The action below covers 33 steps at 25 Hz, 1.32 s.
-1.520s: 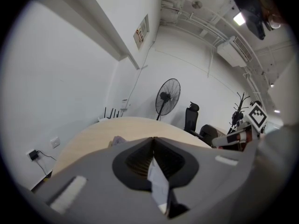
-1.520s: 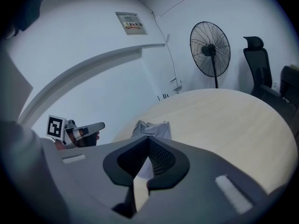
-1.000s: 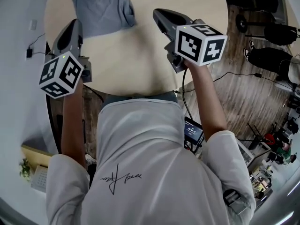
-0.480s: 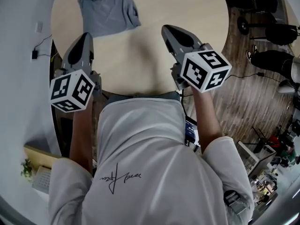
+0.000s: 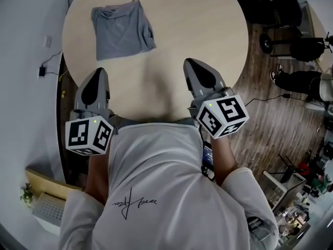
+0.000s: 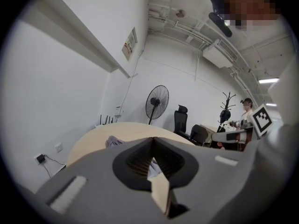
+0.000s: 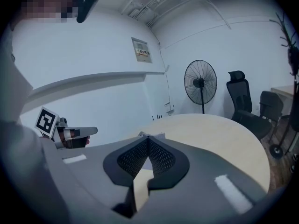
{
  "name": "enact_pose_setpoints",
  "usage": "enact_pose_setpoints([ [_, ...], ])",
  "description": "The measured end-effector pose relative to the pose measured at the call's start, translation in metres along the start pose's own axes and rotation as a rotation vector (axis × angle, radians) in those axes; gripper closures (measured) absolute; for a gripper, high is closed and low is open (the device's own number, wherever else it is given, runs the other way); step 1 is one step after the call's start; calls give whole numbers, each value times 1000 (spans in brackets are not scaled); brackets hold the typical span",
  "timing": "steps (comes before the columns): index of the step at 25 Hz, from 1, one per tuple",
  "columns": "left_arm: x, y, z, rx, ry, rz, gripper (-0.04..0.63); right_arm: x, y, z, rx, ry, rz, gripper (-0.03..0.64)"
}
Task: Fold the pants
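At the upper left of the head view, the grey pants [image 5: 122, 29] lie folded on the round table [image 5: 208, 30]. The white shirt [image 5: 156, 171] bears an unreadable cursive scrawl. At the table's near edge the left gripper [image 5: 99, 72] and right gripper [image 5: 188, 62] point forward, both clenched on nothing.

Not much actual reading material here tbh. Lower middle of the head view, the person's white shirt [image 5: 156, 181] has a dark handwritten scrawl [image 5: 132, 202] on the back. It looks like a signature, but I can't make out the letters. The left cube [image 5: 89, 135] on the left gripper [image 5: 98, 73] and the right cube [image 5: 221, 117] on the right gripper [image 5: 191, 64] carry black-and-white square markers, patterns only, no letters or numbers. Upper left of the left gripper view there's a wall notice [image 6: 130, 43] with red print, way too small to read. A framed notice [image 7: 141, 50] hangs upper middle in the right gripper view, illegible too.
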State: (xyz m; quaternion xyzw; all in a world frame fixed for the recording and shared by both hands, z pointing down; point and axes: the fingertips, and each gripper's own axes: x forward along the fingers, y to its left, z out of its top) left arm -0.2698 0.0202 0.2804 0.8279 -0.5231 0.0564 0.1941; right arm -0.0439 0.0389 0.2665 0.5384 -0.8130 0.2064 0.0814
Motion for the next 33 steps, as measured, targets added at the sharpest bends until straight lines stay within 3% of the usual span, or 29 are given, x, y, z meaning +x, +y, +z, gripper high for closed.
enact_pose_setpoints([
  [6,-23,-16,11,5,-74,59,543,-19,-2,6,-12,-16,25,623],
  [17,-53,-69,-17,50,-59,124,557,-67,-5,-2,-84,-9,104,623],
  [25,-74,-82,-40,51,-62,162,561,-87,-2,-14,-161,3,127,623],
  [33,-93,-99,-38,50,-125,150,567,-105,8,-9,-201,-34,280,623],
])
